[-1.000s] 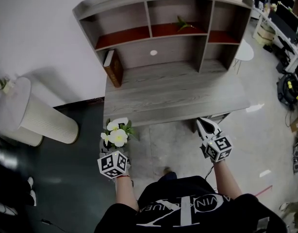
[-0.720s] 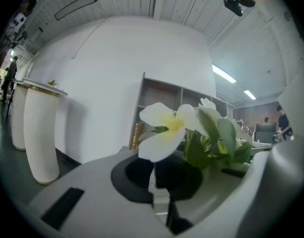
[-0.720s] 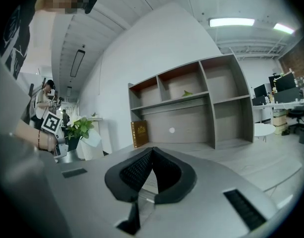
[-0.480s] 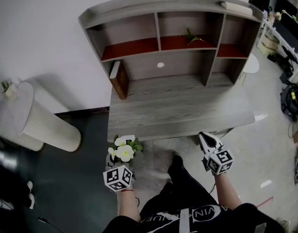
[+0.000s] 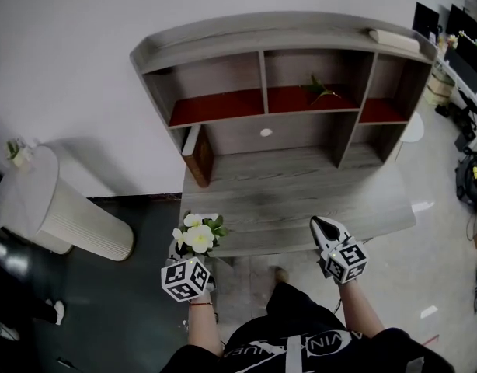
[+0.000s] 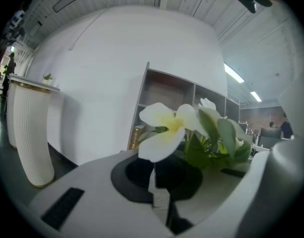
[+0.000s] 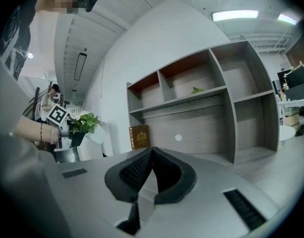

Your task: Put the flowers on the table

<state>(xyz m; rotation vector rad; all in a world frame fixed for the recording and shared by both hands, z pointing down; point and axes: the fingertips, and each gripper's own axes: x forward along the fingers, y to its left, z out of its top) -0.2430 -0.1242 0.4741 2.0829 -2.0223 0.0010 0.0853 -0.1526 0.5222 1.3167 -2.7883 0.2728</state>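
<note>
Closer now to the wood-grain table (image 5: 301,200), left tongs (image 6: 159,195) clamp white-petalled flowers (image 5: 198,237) (leafy), right tongs (image 5: 322,225) pressed together.

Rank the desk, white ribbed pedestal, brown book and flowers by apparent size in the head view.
1. desk
2. white ribbed pedestal
3. brown book and flowers: about alike; the flowers are nearer the camera, so unranked.

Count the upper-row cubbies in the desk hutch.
3, side by side on the red shelf: left cubby, middle cubby holding a green sprig, right cubby. None seem hidden.
</note>
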